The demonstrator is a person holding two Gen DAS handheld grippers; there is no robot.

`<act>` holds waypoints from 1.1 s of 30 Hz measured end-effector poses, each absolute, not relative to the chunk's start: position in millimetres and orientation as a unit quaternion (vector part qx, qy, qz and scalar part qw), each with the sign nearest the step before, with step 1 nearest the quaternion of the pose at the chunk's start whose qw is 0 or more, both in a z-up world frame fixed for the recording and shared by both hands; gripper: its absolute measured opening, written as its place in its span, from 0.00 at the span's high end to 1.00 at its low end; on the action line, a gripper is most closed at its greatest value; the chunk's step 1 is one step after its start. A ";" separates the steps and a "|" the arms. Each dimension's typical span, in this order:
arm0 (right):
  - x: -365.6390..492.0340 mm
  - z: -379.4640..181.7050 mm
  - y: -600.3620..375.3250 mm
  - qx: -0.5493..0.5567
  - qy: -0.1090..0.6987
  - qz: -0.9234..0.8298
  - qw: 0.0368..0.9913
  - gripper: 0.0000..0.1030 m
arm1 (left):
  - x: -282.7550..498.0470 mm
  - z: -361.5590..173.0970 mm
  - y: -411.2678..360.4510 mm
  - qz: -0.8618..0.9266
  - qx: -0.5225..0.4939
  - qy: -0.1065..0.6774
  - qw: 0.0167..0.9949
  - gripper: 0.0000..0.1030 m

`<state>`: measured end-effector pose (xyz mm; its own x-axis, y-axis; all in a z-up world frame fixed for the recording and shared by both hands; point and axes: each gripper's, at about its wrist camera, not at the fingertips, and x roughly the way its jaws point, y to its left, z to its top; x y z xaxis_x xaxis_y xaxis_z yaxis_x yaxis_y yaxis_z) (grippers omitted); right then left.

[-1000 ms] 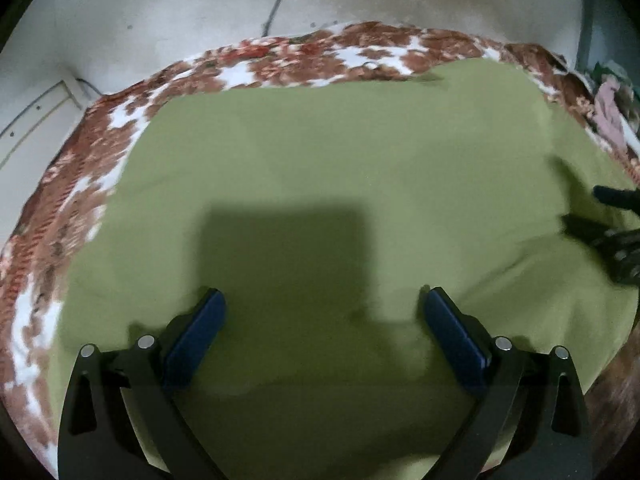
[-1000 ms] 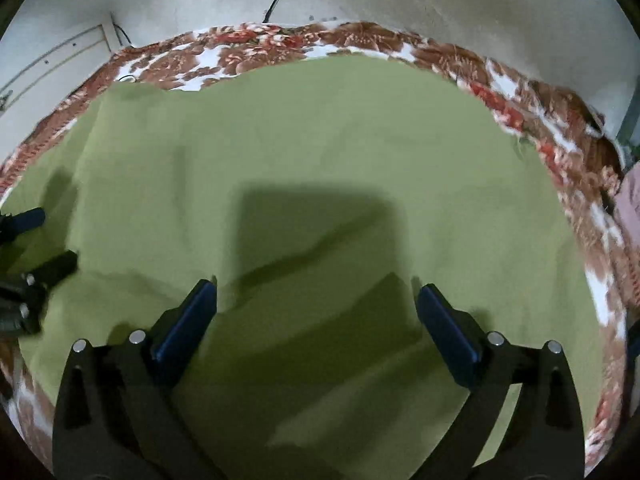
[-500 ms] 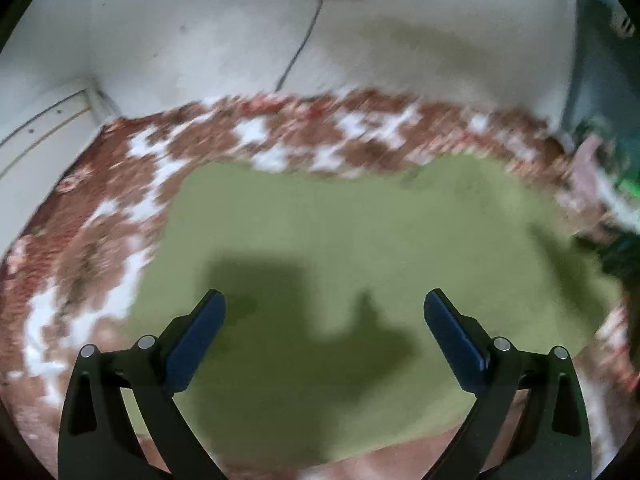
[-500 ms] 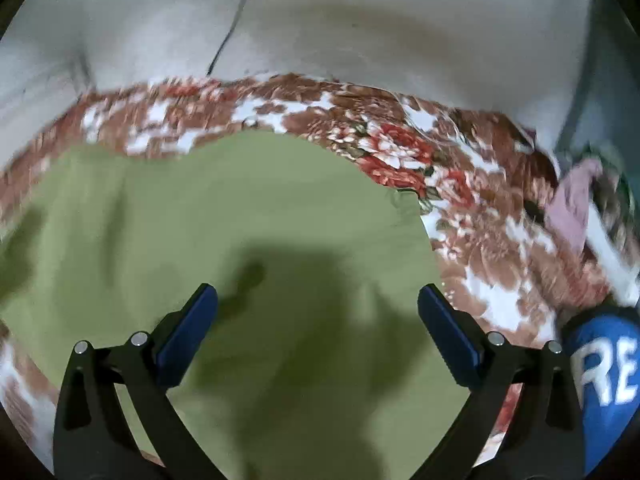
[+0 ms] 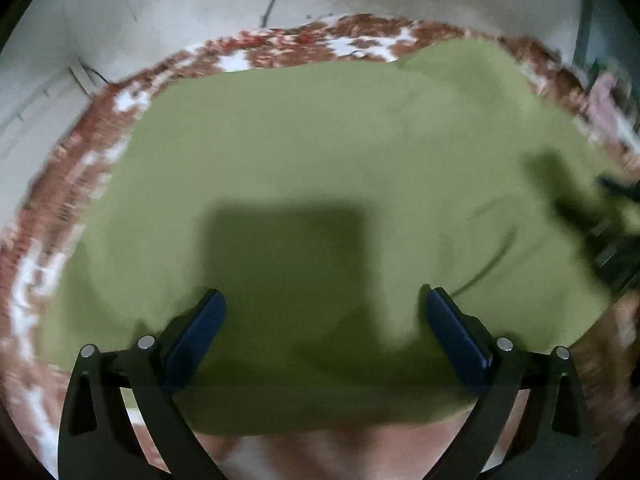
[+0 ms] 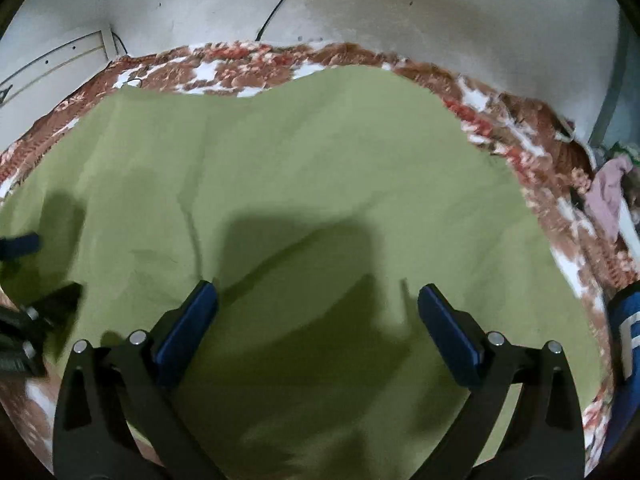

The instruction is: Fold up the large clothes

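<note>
Floral red-brown bedspread under a pale wall carries a large olive-green cloth, spread nearly flat with soft creases. Left tongs hover above it, blue pads wide apart; right tongs likewise gape. Only the right view shows pink clothing at right.
</note>
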<state>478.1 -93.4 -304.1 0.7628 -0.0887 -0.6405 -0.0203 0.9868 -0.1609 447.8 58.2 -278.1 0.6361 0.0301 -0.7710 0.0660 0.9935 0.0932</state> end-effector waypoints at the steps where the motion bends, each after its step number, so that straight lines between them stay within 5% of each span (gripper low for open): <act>1: 472.2 -302.3 -100.9 -0.079 0.339 -0.018 0.937 0.05 | 445.2 -280.2 65.1 -0.007 0.059 0.428 0.902 0.04; 9: 439.5 -300.8 -201.4 -0.064 0.356 -0.115 0.925 0.05 | 399.9 -251.1 121.8 -0.011 -0.018 0.406 0.913 0.05; 17: 408.4 -258.1 -204.3 0.037 0.338 -0.048 0.939 0.04 | 328.9 -241.7 183.5 -0.073 -0.278 0.378 0.880 0.05; 26: 418.8 -228.4 -108.9 -0.020 0.301 0.012 0.953 0.04 | 357.2 -282.6 190.2 -0.028 -0.289 0.389 0.875 0.05; 33: 461.2 -258.4 -83.9 -0.040 0.328 0.001 0.944 0.04 | 385.6 -304.0 197.3 -0.015 -0.291 0.383 0.877 0.05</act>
